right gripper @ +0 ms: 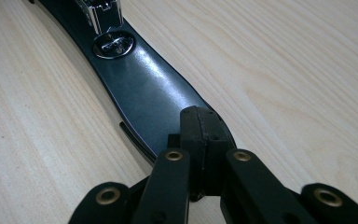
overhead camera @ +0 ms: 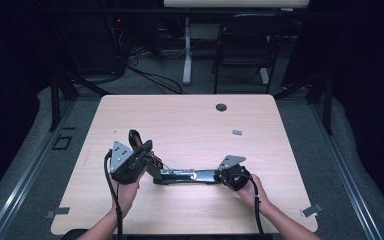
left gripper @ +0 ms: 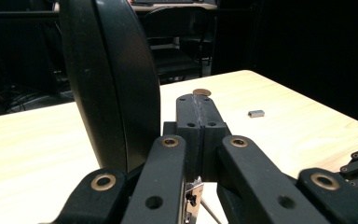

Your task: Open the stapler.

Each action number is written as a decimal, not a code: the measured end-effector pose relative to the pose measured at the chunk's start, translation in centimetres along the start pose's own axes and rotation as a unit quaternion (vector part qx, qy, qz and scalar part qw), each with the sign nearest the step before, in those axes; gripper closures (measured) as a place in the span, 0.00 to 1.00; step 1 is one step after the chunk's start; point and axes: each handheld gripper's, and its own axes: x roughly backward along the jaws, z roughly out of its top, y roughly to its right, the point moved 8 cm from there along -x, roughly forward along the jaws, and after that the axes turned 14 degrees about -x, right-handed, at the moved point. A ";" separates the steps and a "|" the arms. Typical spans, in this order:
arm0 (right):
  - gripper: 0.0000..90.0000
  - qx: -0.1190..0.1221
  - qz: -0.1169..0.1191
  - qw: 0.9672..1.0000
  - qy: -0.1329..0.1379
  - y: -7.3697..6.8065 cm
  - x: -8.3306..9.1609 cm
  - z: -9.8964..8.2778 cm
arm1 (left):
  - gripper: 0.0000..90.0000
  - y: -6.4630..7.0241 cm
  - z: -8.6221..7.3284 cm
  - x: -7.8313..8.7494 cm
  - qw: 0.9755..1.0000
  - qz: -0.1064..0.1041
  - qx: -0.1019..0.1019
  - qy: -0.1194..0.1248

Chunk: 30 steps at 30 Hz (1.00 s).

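place: lab – dark curtains | bare wooden table (overhead camera: 190, 120) | cables on floor (overhead camera: 150, 75) – chair (overhead camera: 242, 50)

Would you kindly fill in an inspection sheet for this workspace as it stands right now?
Surface: pale wooden table with a round cable hole.
Job's things: black stapler opened out, its base flat on the table, its top arm raised near the left gripper.
Clutter: small grey block.
Grippers: left gripper shut; right gripper shut, over the stapler's base end.
Cables: one trails from each gripper toward the person.
Surroundings: dark room, chair, floor cables behind the table.
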 end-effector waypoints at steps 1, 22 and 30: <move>1.00 0.001 0.000 1.000 0.000 0.0 0.0 0.0 | 1.00 -0.1 0.0 0.0 1.000 0.001 0.001 0.000; 1.00 -0.001 -0.001 1.000 0.000 0.0 0.0 0.0 | 1.00 -2.1 -1.7 0.4 0.999 0.033 0.031 -0.027; 1.00 0.001 -0.002 1.000 -0.001 -0.1 0.0 0.0 | 1.00 -3.9 -2.6 0.4 0.996 0.052 0.062 -0.039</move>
